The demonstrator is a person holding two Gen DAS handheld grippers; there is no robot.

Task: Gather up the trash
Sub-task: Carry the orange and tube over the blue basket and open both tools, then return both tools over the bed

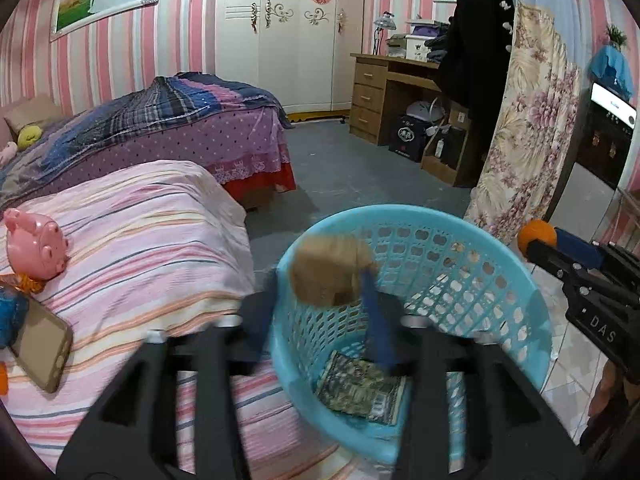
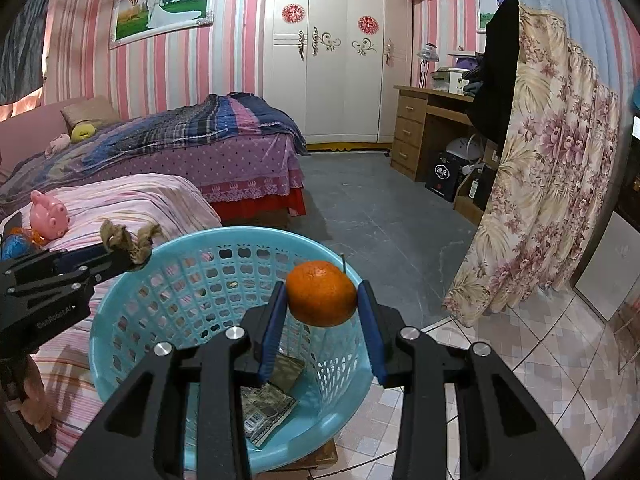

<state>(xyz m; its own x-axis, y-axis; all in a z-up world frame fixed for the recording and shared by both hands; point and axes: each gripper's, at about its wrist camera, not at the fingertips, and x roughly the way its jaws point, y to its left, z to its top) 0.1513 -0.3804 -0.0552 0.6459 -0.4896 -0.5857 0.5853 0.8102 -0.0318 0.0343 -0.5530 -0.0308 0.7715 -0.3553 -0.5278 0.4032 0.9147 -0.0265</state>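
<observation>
A light blue plastic basket [image 1: 500,280] [image 2: 160,280] stands beside the striped bed, with a printed wrapper [image 1: 360,392] [image 2: 268,408] at its bottom. My left gripper [image 1: 320,280] is shut on a crumpled brown paper wad [image 1: 332,272] [image 2: 128,240] and holds it over the basket's near rim; the view is motion-blurred. My right gripper [image 2: 322,300] is shut on an orange tangerine [image 2: 322,294] [image 1: 536,236] and holds it above the basket opening.
On the pink striped bed [image 1: 152,232] lie a pink pig toy [image 1: 36,244], a phone [image 1: 44,352] and a blue object [image 1: 10,312]. A floral curtain [image 2: 552,200], a wooden desk [image 2: 424,120] and a second bed [image 2: 200,148] stand beyond. Tiled floor [image 2: 540,360] lies to the right.
</observation>
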